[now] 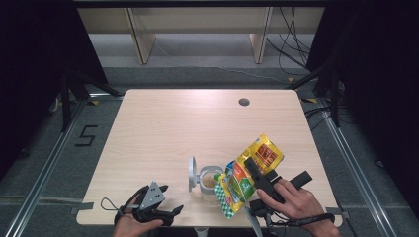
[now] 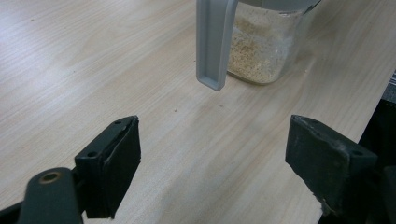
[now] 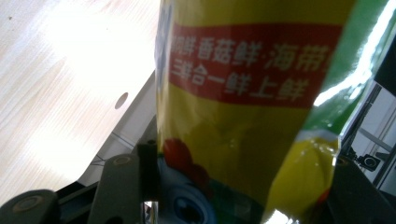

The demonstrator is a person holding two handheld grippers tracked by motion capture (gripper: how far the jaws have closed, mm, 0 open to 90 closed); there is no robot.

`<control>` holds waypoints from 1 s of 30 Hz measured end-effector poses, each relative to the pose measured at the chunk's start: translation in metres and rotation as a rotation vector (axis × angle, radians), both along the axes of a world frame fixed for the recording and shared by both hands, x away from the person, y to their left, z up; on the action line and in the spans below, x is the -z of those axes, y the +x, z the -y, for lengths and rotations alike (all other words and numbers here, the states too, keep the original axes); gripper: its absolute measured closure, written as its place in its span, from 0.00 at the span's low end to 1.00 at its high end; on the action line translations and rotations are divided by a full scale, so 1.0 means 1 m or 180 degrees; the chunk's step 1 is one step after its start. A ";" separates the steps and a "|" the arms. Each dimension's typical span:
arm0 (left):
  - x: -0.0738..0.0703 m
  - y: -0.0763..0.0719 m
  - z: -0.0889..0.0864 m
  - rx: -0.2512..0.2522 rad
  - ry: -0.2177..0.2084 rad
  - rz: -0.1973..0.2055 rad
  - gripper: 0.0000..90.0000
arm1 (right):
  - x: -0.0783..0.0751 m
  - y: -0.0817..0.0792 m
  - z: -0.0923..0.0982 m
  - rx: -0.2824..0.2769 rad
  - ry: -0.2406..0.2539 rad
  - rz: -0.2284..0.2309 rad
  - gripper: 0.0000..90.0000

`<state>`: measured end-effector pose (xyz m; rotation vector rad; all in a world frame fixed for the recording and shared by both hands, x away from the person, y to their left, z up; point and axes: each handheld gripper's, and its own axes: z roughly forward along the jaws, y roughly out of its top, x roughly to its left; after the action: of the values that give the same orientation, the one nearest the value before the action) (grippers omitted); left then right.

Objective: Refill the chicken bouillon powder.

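A glass jar [image 1: 210, 180] with pale granules in its bottom stands near the table's front edge, and its grey hinged lid [image 1: 191, 174] is flipped up to the left. My right gripper [image 1: 248, 165] is shut on a yellow and green food pouch [image 1: 242, 180], held tilted just right of the jar. In the right gripper view the pouch [image 3: 252, 93] sits between the jaws of the right gripper [image 3: 243, 186]. My left gripper [image 1: 172, 199] rests at the front left, open and holding nothing. The left gripper view has the left gripper [image 2: 219, 158] facing the jar [image 2: 261, 51] and its lid [image 2: 212, 42].
The light wooden table [image 1: 188, 123] has a round cable hole [image 1: 243, 102] at its far right. Wooden shelf legs and loose cables lie on the floor beyond the far edge. Metal rails run along both sides of the table.
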<state>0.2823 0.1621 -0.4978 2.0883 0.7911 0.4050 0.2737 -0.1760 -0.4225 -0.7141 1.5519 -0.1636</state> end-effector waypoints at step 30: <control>0.000 0.000 -0.001 -0.0016 0.0000 0.0055 0.20 | -0.001 0.000 0.002 -0.0012 -0.0003 -0.0004 0.57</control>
<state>0.2825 0.1628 -0.4974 2.0805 0.7862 0.4253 0.2738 -0.1778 -0.4214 -0.7179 1.5518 -0.1610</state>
